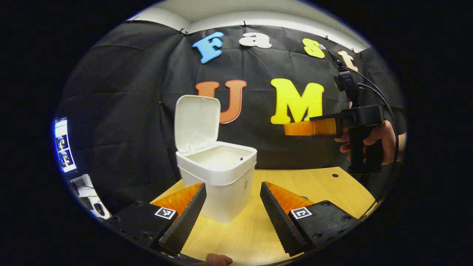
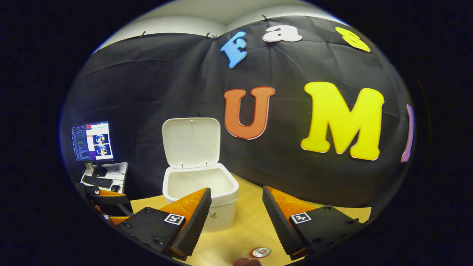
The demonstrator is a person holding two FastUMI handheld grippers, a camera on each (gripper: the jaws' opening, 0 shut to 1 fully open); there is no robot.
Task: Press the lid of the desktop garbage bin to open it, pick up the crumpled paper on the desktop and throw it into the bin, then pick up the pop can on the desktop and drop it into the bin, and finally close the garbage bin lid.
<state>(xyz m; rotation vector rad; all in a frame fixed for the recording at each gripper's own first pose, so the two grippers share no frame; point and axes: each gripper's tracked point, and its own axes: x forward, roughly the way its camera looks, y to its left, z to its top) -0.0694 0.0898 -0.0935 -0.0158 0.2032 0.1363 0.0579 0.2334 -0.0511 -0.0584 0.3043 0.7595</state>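
Both grippers empty with fingers apart, left gripper [image 1: 232,212] facing the open bin [image 1: 218,177] just ahead, right gripper [image 2: 236,218] above the pop can [image 2: 260,252] at its fingertips; risk: off-centre descent could tip the can.

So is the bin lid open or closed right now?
Open. The lid stands upright behind the bin, and both views look into the white interior.
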